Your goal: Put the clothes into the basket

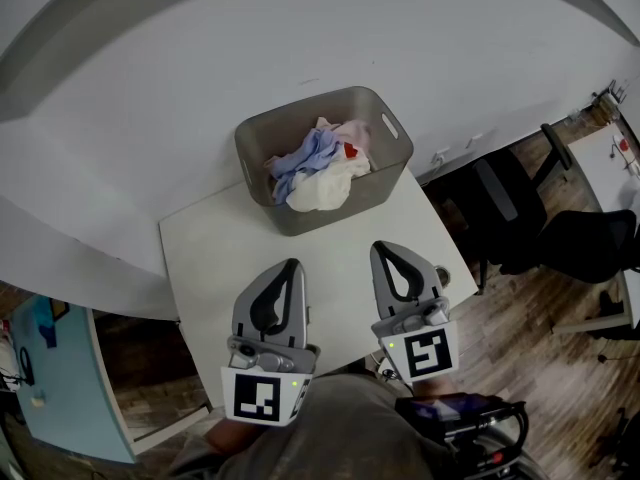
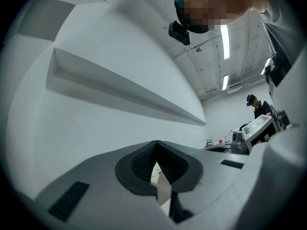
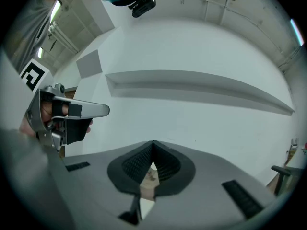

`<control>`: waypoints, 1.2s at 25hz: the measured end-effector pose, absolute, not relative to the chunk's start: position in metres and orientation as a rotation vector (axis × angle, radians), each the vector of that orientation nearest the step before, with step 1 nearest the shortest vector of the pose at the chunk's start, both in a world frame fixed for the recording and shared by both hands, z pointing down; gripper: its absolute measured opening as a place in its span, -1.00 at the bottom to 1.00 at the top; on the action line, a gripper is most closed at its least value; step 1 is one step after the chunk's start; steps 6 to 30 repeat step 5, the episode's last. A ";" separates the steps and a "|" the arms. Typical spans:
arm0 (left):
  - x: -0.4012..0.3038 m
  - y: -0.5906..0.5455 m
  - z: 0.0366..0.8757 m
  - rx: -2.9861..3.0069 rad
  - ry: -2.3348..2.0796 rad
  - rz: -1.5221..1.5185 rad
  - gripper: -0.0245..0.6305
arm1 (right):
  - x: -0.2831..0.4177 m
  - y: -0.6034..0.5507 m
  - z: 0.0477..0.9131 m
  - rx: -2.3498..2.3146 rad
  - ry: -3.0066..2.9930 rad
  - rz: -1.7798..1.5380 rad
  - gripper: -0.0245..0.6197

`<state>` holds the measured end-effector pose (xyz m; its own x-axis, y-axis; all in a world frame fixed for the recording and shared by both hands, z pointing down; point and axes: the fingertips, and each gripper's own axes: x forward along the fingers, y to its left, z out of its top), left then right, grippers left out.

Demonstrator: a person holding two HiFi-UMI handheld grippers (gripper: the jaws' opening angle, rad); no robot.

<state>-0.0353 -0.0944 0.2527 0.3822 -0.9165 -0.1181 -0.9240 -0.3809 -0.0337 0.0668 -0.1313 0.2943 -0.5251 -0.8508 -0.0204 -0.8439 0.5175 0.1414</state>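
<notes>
Clothes, blue-pink-white fabric, filled grey plastic basket at white table's far edge. Left gripper and right gripper sat near edge, empty, jaws pressed together: likely done.

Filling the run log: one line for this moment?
clothes: in basket | basket: on table, far end | left tongs: shut, empty | right tongs: shut, empty
</notes>
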 end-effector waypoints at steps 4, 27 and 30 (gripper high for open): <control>-0.037 -0.095 0.254 -2.534 1.694 0.116 -0.90 | 0.066 -0.132 0.295 1.501 -2.689 -0.208 -0.90; -0.037 -0.095 0.255 -2.534 1.695 0.115 -0.90 | 0.066 -0.132 0.295 1.500 -2.689 -0.209 -0.90; -0.037 -0.095 0.255 -2.534 1.695 0.115 -0.90 | 0.066 -0.132 0.295 1.500 -2.689 -0.209 -0.90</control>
